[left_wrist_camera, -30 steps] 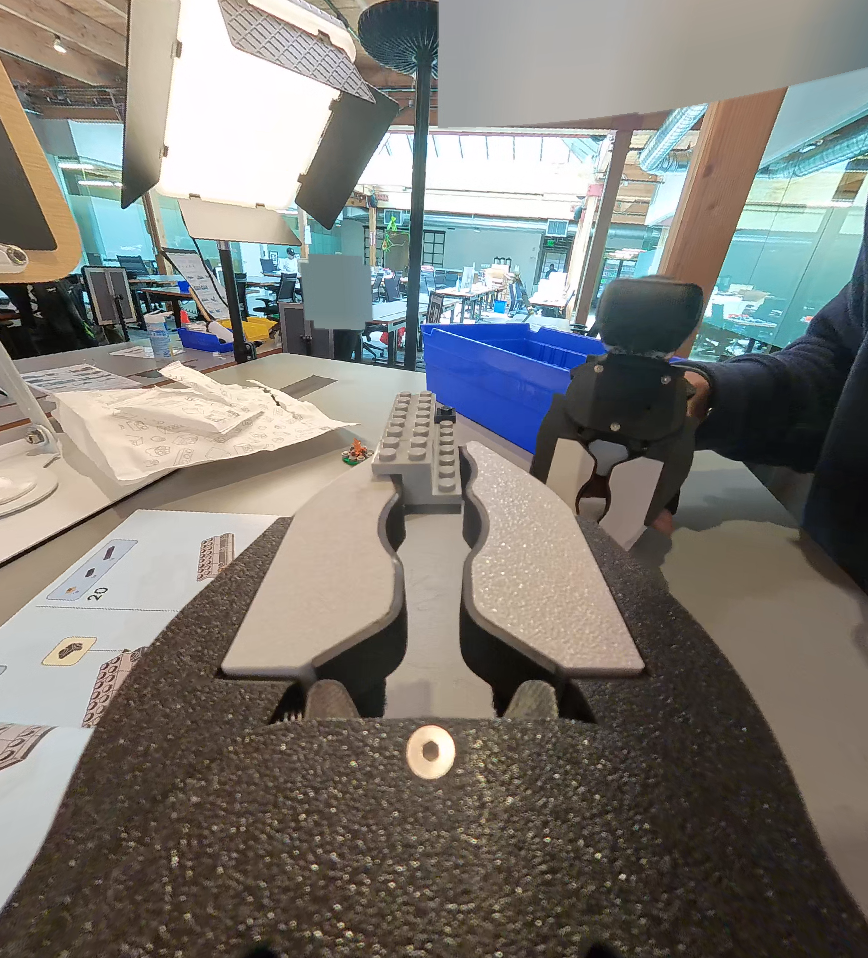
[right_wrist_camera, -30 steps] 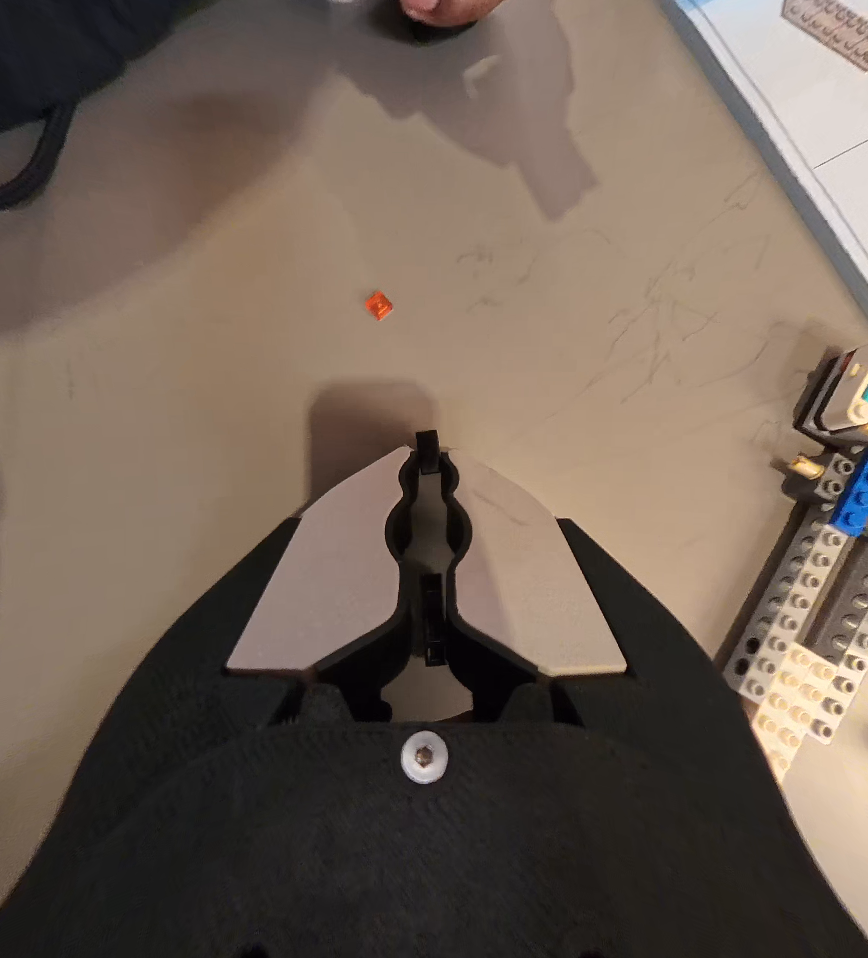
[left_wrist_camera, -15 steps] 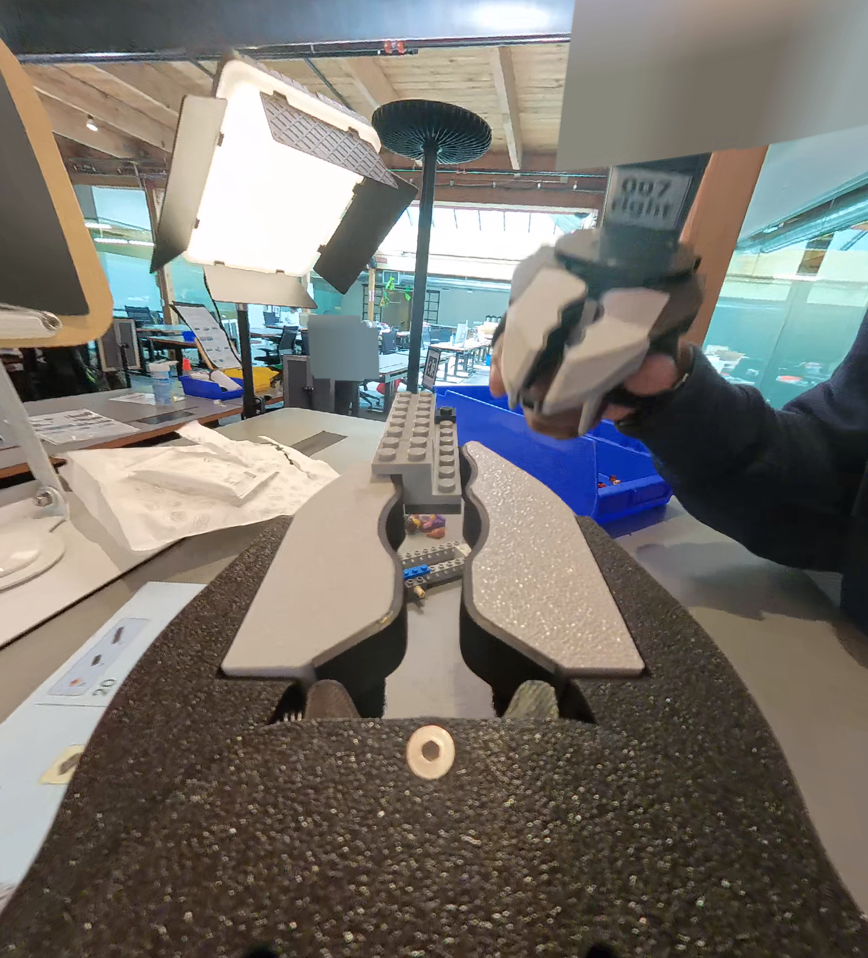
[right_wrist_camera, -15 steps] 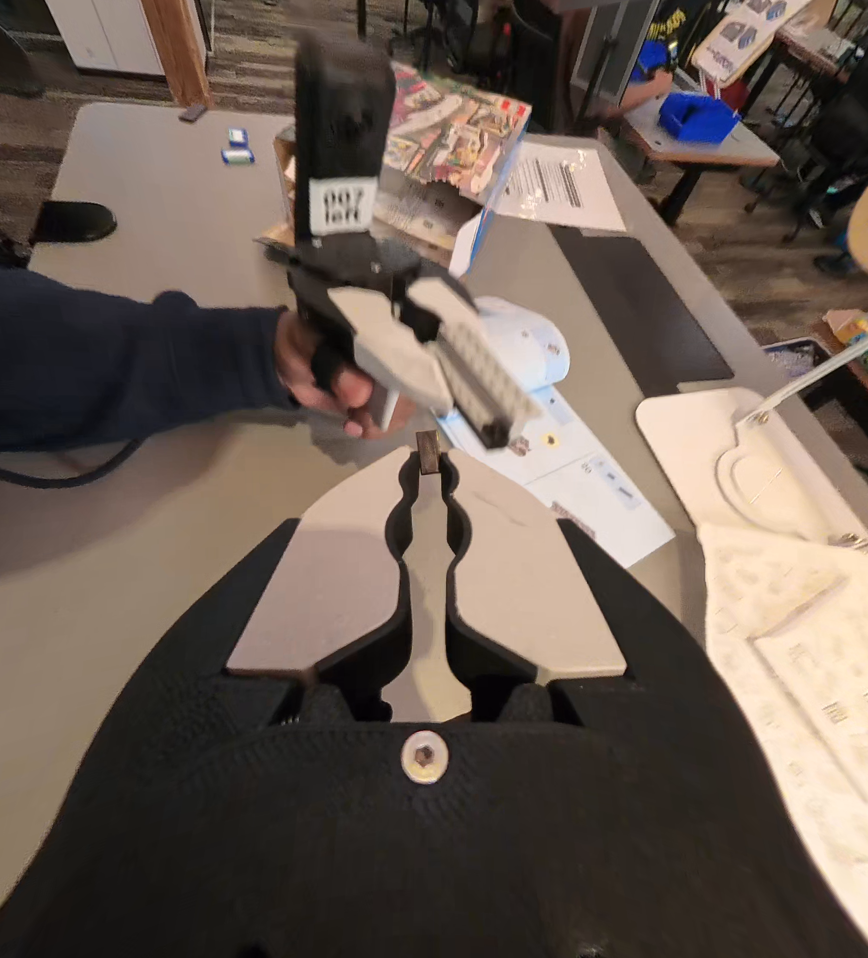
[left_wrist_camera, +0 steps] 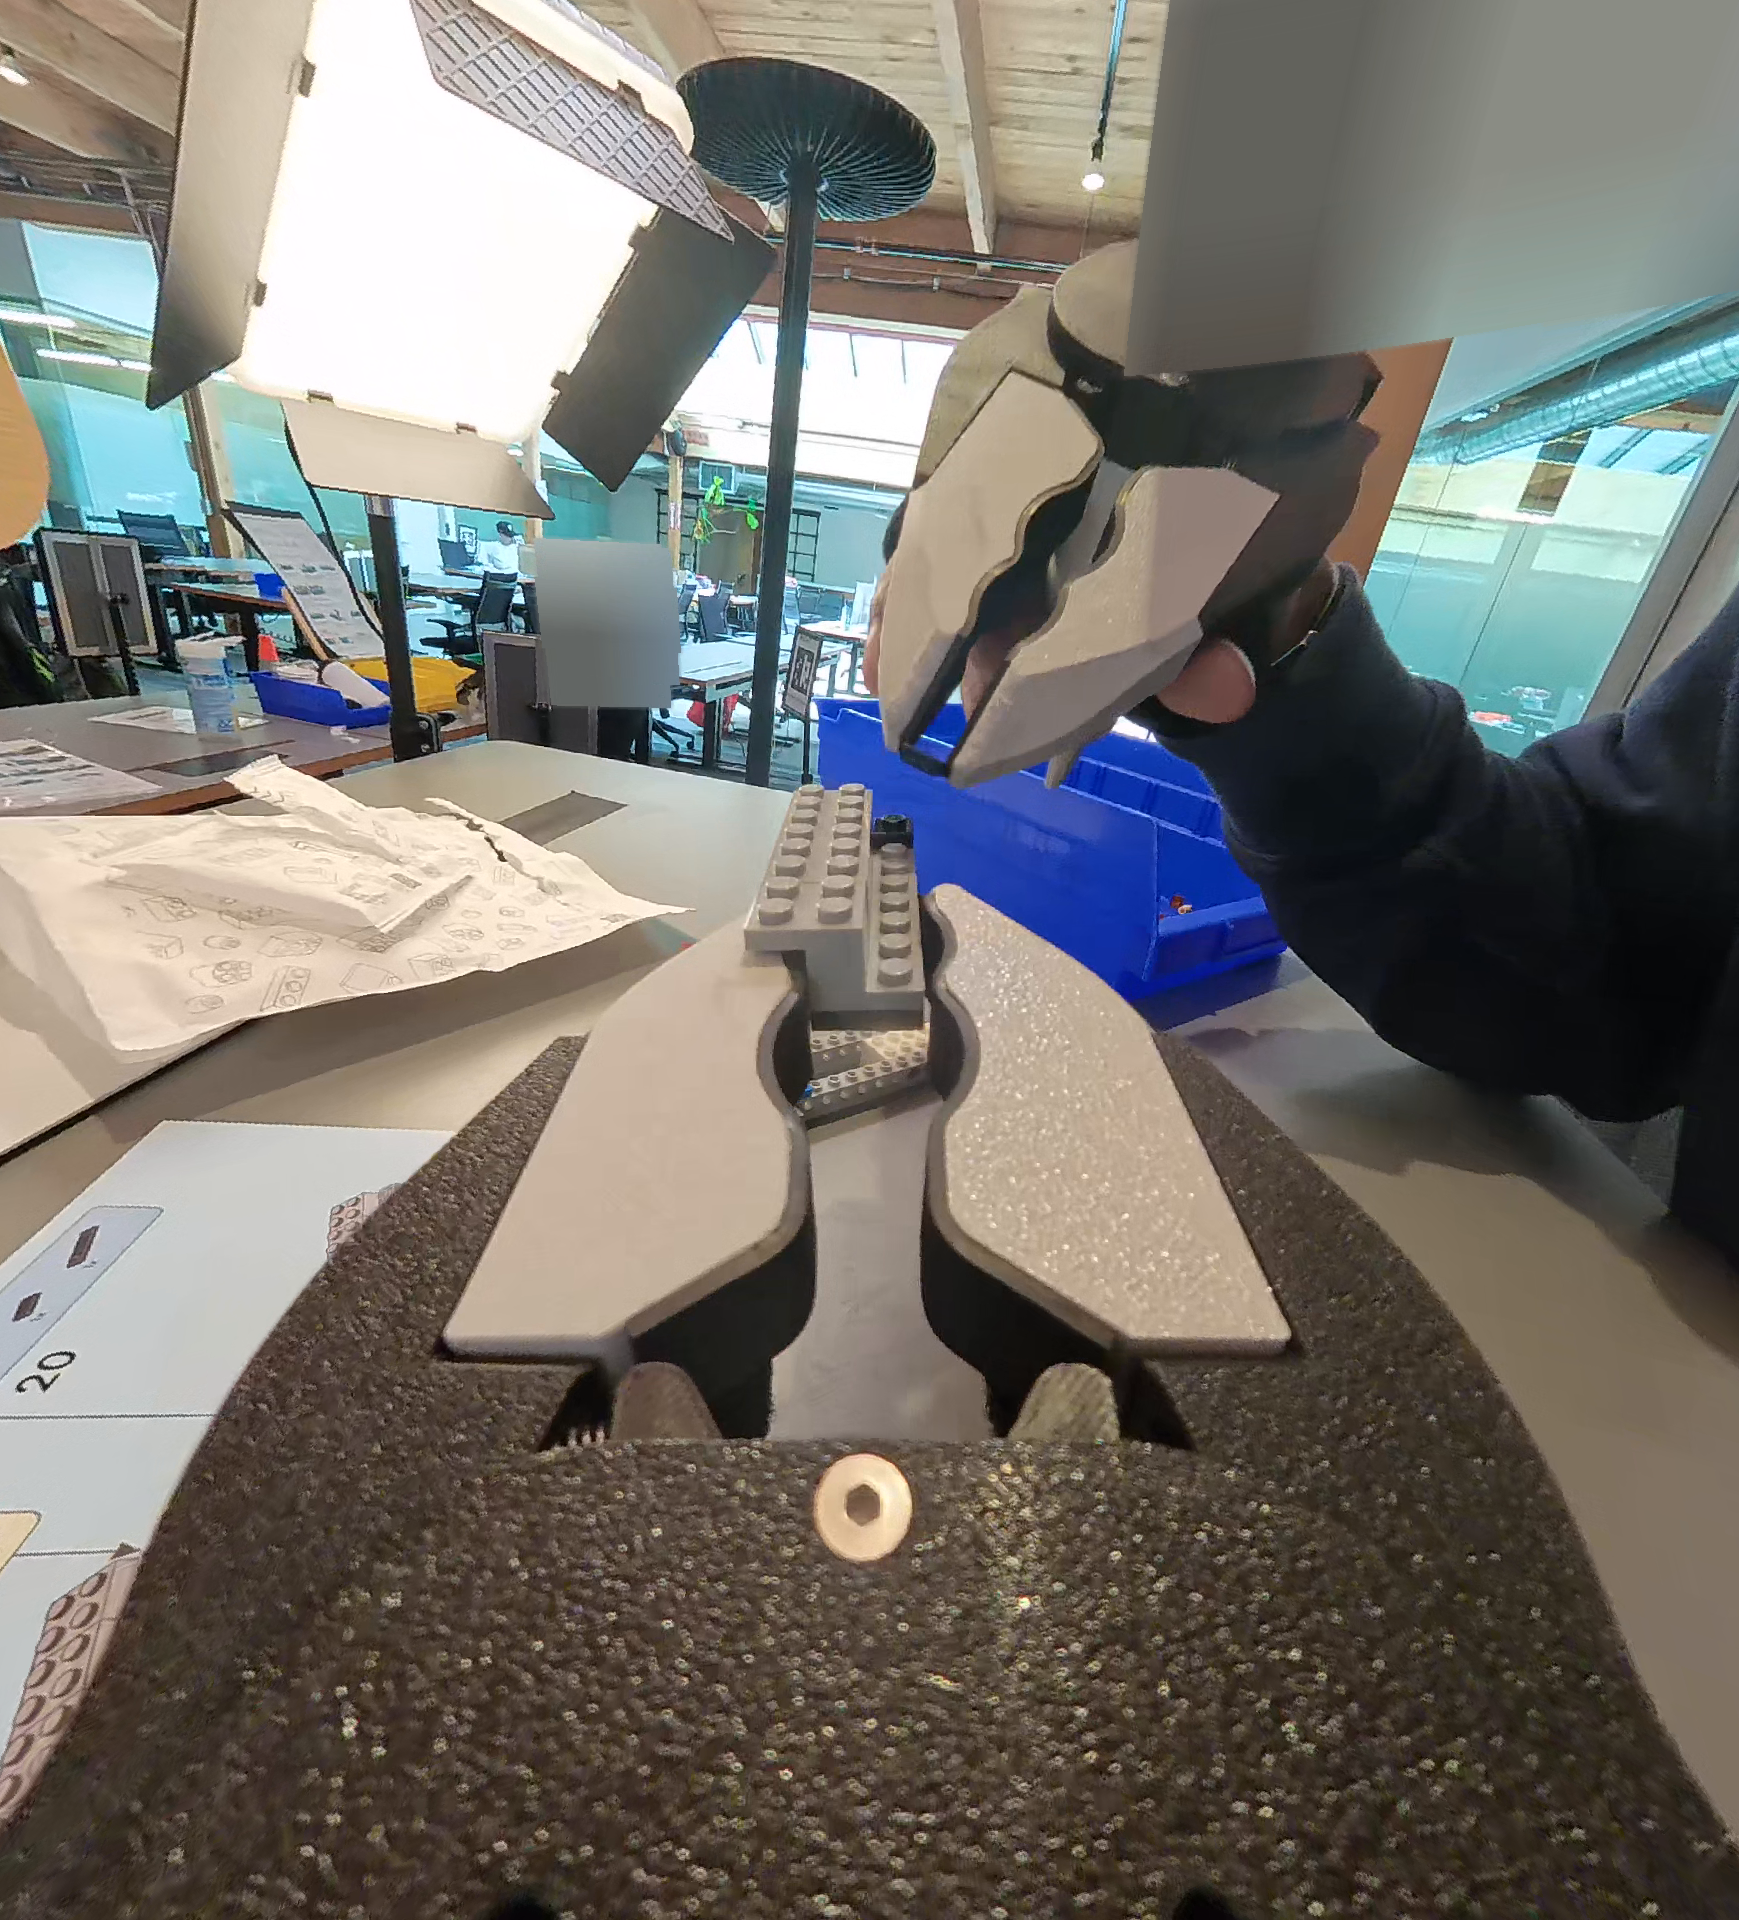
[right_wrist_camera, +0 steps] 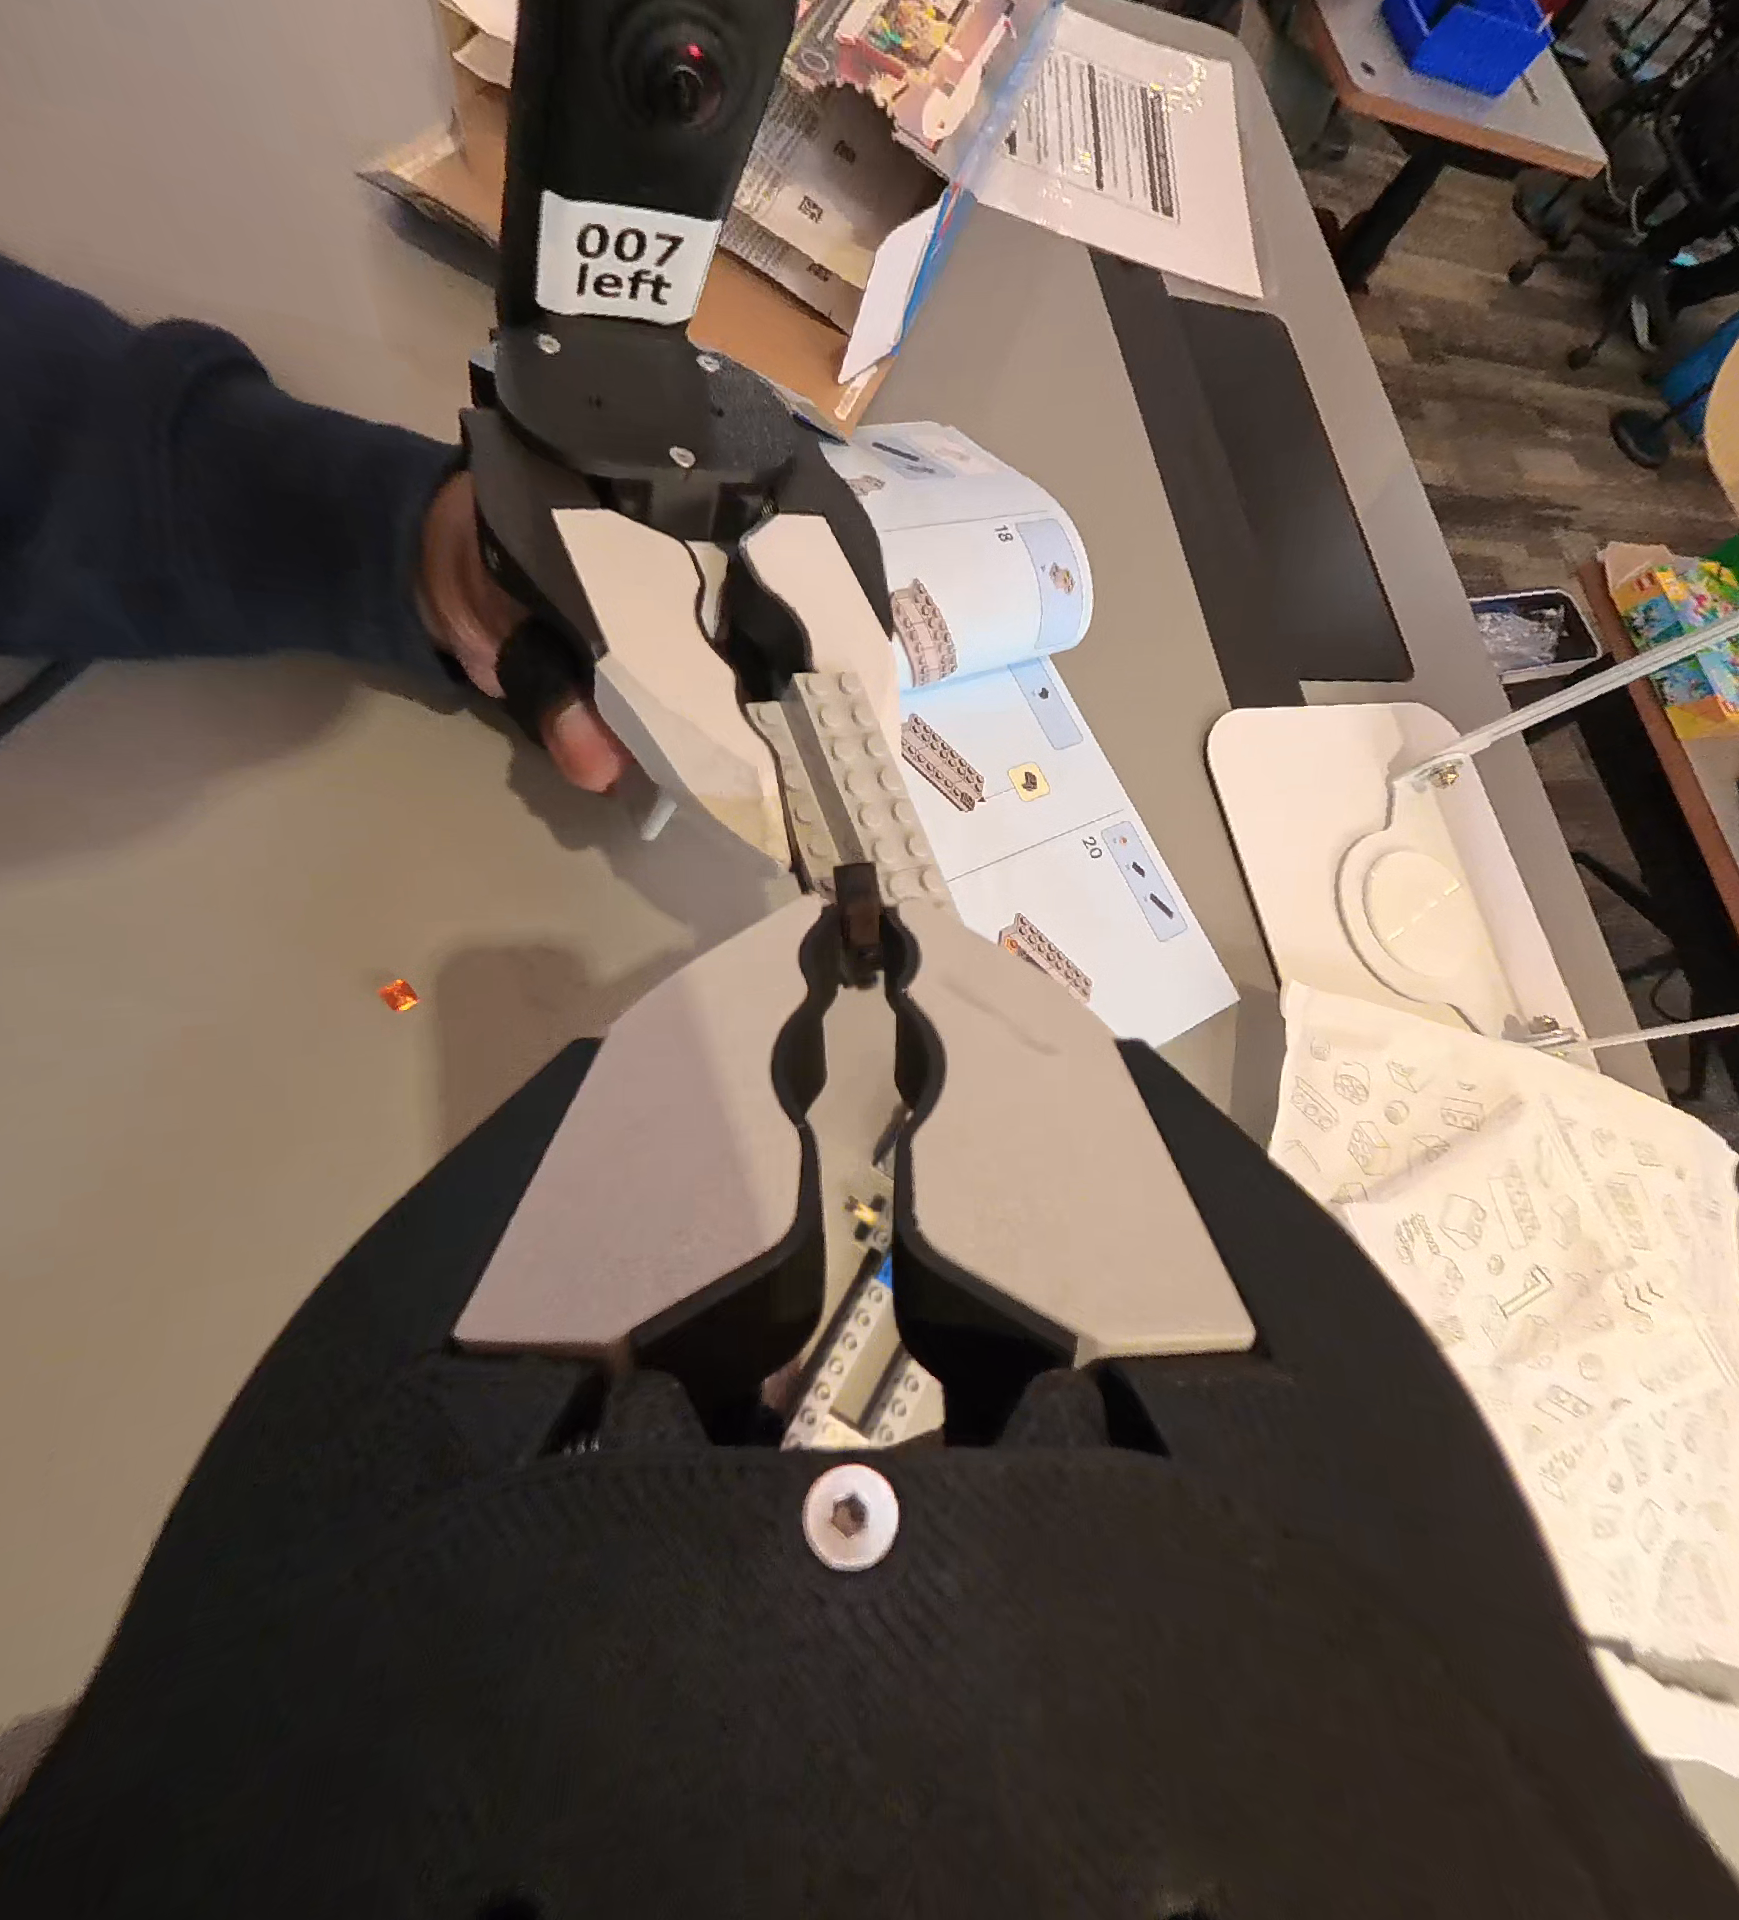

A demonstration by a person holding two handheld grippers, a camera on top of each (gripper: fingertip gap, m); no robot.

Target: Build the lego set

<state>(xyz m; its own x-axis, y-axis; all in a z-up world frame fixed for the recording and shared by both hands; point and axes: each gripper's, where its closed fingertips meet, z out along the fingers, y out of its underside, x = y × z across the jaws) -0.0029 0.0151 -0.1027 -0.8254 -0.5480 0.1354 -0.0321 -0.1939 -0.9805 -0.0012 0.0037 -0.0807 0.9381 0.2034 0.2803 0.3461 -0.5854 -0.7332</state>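
My left gripper (left_wrist_camera: 844,935) is shut on a stepped grey brick assembly (left_wrist_camera: 834,894) and holds it above the table, studs up. A small black part (left_wrist_camera: 891,829) sits at the assembly's far end. My right gripper (right_wrist_camera: 860,940) is shut on a small black piece (right_wrist_camera: 857,914), which it holds right at the near end of the grey assembly (right_wrist_camera: 860,790). In the left wrist view the right gripper (left_wrist_camera: 948,748) hangs just above and beyond the assembly, tips pointing down. The left gripper (right_wrist_camera: 792,748) shows in the right wrist view, held by a hand in a dark sleeve.
A blue bin (left_wrist_camera: 1104,862) stands behind the grippers. A torn white paper bag (left_wrist_camera: 273,914) and an open instruction booklet (right_wrist_camera: 1031,748) lie on the grey table. A tiny orange piece (right_wrist_camera: 397,994) lies at the left. A long brick build (right_wrist_camera: 860,1351) lies below my right gripper. My two grippers' fingertips are within a few centimetres of each other. The long brick build (right_wrist_camera: 860,1351) is about 15 centimetres from both grippers' fingertips.
My right gripper rose from the table with the black piece and swung over to the end of the grey assembly. My left gripper kept its hold and shifted only slightly.
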